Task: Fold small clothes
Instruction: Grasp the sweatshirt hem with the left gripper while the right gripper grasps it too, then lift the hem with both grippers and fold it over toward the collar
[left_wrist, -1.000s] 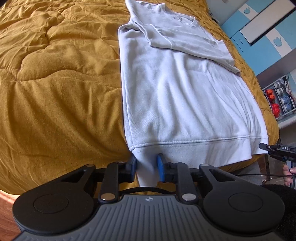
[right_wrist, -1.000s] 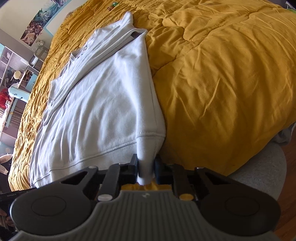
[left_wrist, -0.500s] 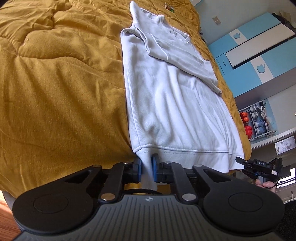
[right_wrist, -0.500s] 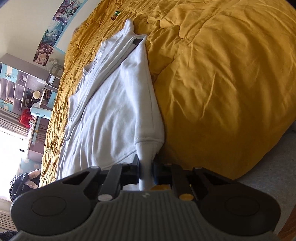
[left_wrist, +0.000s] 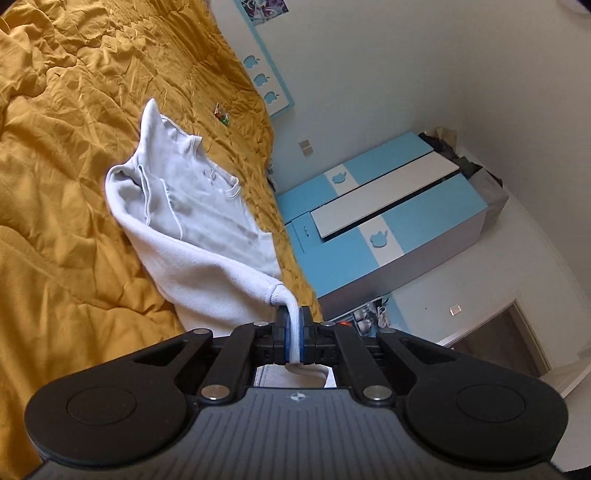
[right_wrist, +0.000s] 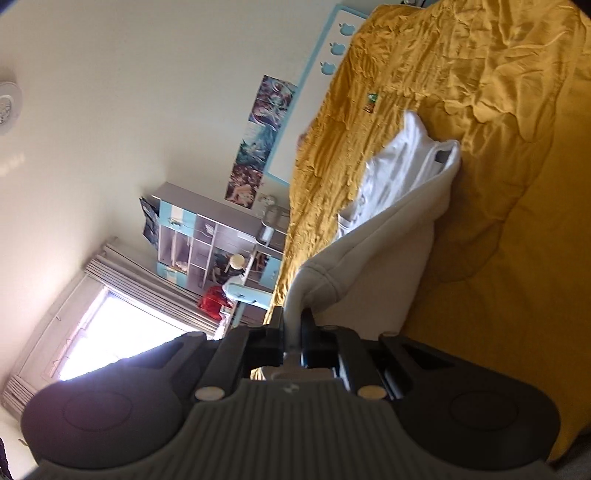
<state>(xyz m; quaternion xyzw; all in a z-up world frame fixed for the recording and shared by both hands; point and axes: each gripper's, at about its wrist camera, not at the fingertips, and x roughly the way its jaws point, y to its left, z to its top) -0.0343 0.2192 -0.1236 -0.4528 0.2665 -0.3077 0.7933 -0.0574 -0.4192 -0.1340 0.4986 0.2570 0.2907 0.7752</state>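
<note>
A white sweatshirt (left_wrist: 192, 229) lies on a mustard-yellow quilt (left_wrist: 66, 184), its sleeves folded across the chest. My left gripper (left_wrist: 294, 332) is shut on one corner of the ribbed hem, and the cloth rises from the bed into its blue pads. In the right wrist view the same sweatshirt (right_wrist: 391, 236) hangs lifted at its near end, with my right gripper (right_wrist: 293, 332) shut on the other hem corner. The neck end still rests on the quilt (right_wrist: 498, 147). Neither gripper shows in the other's view.
A blue and white wardrobe (left_wrist: 384, 225) stands beyond the bed's right side. A small colourful item (left_wrist: 221, 113) lies on the quilt past the collar. The right wrist view holds a shelf unit (right_wrist: 207, 247), a curtained window (right_wrist: 110, 325) and posters (right_wrist: 262, 140) on the wall.
Both grippers have tilted up and rolled while holding the hem corners. The lower part of the sweatshirt has come up off the quilt, and the walls and furniture have swung into view.
</note>
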